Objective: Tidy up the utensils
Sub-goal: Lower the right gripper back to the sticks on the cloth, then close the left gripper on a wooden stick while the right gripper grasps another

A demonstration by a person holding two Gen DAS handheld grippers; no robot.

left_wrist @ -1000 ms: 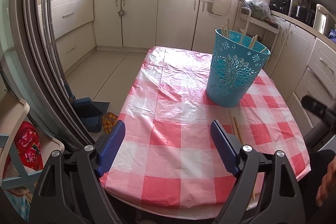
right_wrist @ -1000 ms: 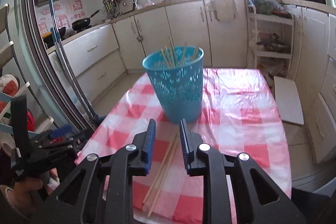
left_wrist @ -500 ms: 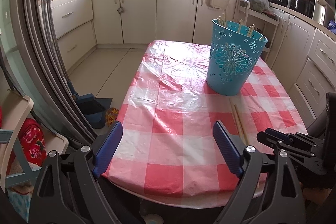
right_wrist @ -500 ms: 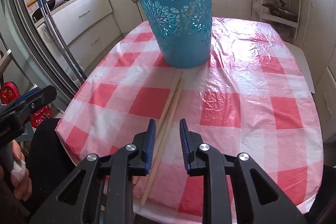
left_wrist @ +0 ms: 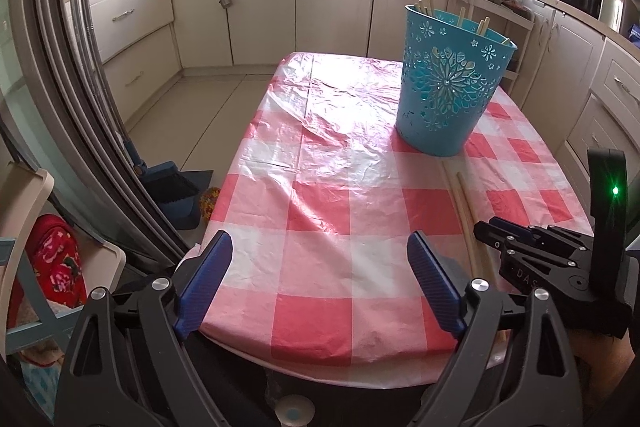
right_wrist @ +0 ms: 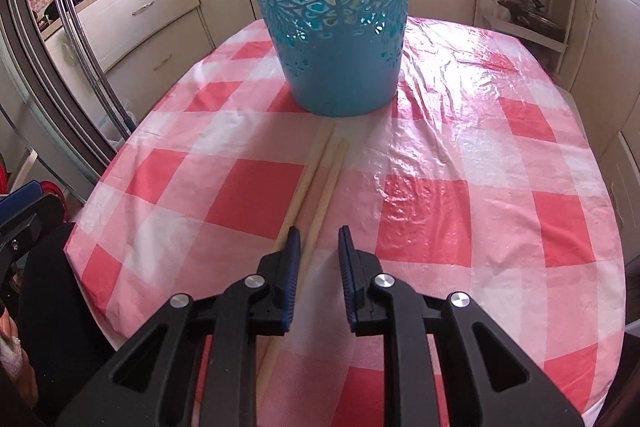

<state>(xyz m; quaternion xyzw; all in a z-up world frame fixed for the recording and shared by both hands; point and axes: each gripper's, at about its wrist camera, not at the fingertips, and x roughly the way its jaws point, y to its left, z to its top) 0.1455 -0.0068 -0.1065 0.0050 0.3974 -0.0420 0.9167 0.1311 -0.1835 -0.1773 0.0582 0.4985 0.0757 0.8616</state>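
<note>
- Cream kitchen cabinets (left_wrist: 260,11) run along the far wall beyond both my claws, with a bright window above the counter.
- Below and ahead of me lies a table under a pink-and-white checked plastic cloth (left_wrist: 328,195), wrinkled and shiny toward its far end.
- My left gripper (left_wrist: 320,283) hangs over the near edge of the table, its blue pads (left_wrist: 436,291) spread wide with nothing between them.
- My right gripper (right_wrist: 316,259) sits low over the cloth, its pads narrowed to a small gap but not closed.
- Two pale chopsticks (right_wrist: 316,187) lie side by side on the cloth, running straight away from my right claw toward the basket.
- One stick passes into the gap between my right pads; the other runs just at the left pad, and I cannot tell whether either pad touches wood.
- Ahead of my right claw, at the far ends of the sticks, stands a turquoise basket (right_wrist: 332,27) with flower cut-outs, upright on the cloth.
- From my left claw the same basket (left_wrist: 448,87) is ahead and to the right, with several more chopstick tips poking above its rim.
- My right gripper body (left_wrist: 552,259) shows just to the right of my left claw, a green light glowing on it.
- Off to the left of my left claw, on the floor, stands a dark blue dustpan (left_wrist: 176,195).
</note>
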